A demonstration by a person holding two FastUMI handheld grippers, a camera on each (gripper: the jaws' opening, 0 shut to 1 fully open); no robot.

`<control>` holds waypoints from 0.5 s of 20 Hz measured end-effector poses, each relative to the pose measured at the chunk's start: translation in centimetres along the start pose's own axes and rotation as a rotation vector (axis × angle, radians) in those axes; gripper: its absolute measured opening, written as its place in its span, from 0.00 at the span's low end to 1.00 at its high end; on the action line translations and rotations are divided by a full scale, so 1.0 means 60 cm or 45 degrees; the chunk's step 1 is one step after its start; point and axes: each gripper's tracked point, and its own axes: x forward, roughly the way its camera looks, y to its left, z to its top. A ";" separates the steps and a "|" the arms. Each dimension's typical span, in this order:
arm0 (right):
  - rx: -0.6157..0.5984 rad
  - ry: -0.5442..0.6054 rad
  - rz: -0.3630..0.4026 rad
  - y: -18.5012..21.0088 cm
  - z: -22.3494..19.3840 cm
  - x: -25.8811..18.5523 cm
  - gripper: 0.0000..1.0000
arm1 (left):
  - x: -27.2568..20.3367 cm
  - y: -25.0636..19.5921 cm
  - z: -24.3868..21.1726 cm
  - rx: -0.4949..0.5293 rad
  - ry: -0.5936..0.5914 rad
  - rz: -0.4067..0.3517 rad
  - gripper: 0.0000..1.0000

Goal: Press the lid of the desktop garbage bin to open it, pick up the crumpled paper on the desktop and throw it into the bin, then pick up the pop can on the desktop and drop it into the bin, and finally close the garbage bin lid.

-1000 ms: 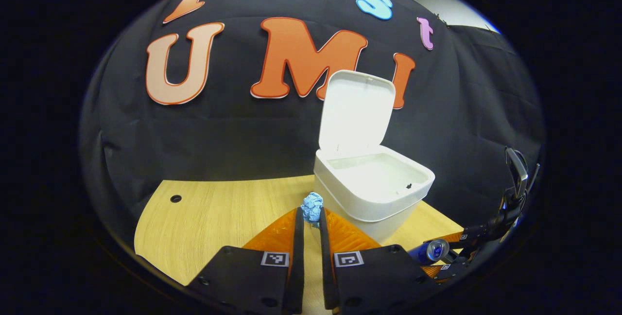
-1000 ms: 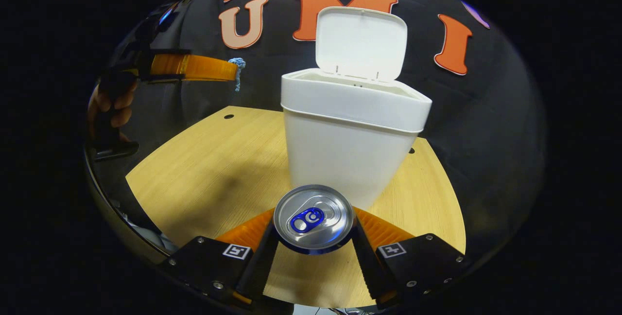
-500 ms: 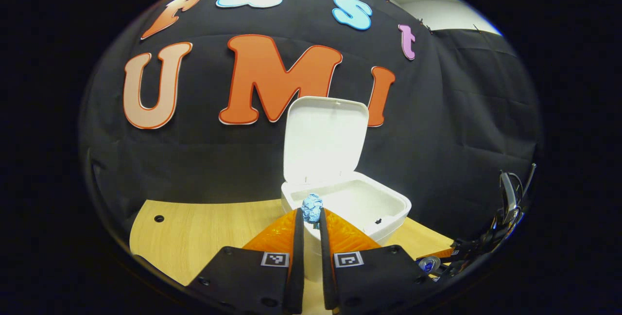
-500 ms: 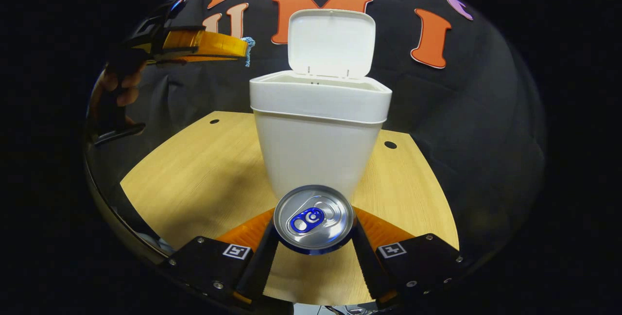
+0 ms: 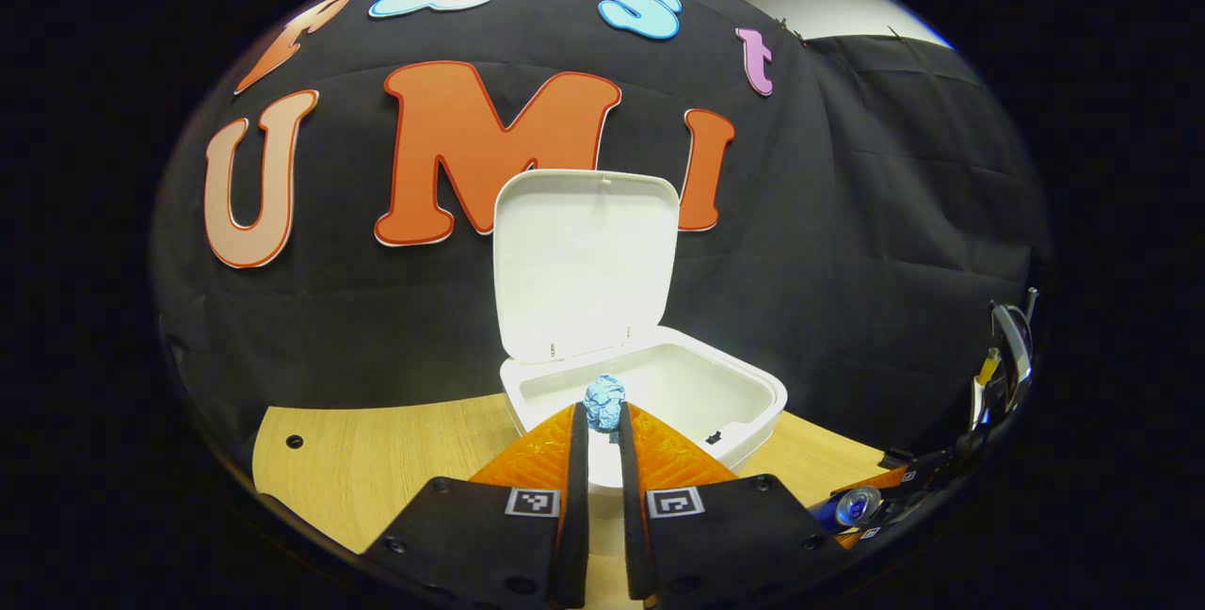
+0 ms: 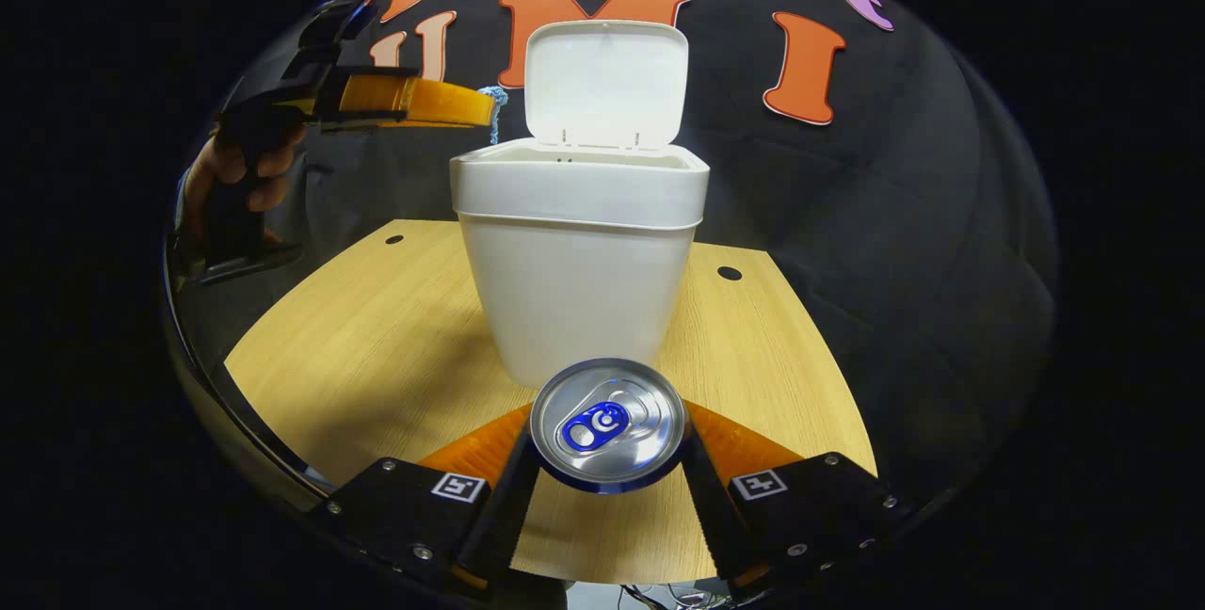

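- Closing in over the bin (image 5: pixel 650 398), the left gripper (image 5: pixel 602 417) had carried the crumpled paper (image 5: pixel 604 400) from short of the front wall a second earlier to above the open mouth; its fingers were nearly together, pinching the wad at their tips.
- Lid (image 5: pixel 582 262) stood upright on its rear hinge, the bin's inside pale; what lay at the bottom could not be told.
- Judgement: the paper looked placed for release into the bin, so the paper step was near its end, with the can and lid steps left.
- Right gripper (image 6: pixel 607 459) held the can (image 6: pixel 607 422) between both fingers, spread to the can's width, low in front of the bin (image 6: pixel 579 252), with the bin drifting left in its view.
- Desk (image 6: pixel 377 328) was light wood grain with small round holes; black cloth hung behind.
- A hand (image 6: pixel 235 186) gripped the left gripper's handle.
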 end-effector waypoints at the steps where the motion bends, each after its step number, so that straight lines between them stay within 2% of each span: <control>1: 0.013 0.003 -0.010 -0.002 -0.001 -0.001 0.80 | 0.004 -0.004 -0.004 -0.002 0.012 -0.007 0.19; 7: 0.050 -0.037 -0.071 -0.026 0.027 -0.011 0.80 | 0.017 -0.006 -0.038 0.024 0.076 -0.025 0.22; 8: 0.049 -0.043 -0.078 -0.031 0.034 -0.012 0.75 | 0.015 -0.008 -0.041 0.023 0.088 -0.029 0.22; 9: 0.051 -0.050 -0.090 -0.035 0.039 -0.015 0.80 | 0.016 -0.008 -0.038 0.029 0.074 -0.034 0.24; 10: 0.053 -0.059 -0.097 -0.038 0.046 -0.018 0.80 | 0.016 -0.010 -0.040 0.032 0.081 -0.040 0.24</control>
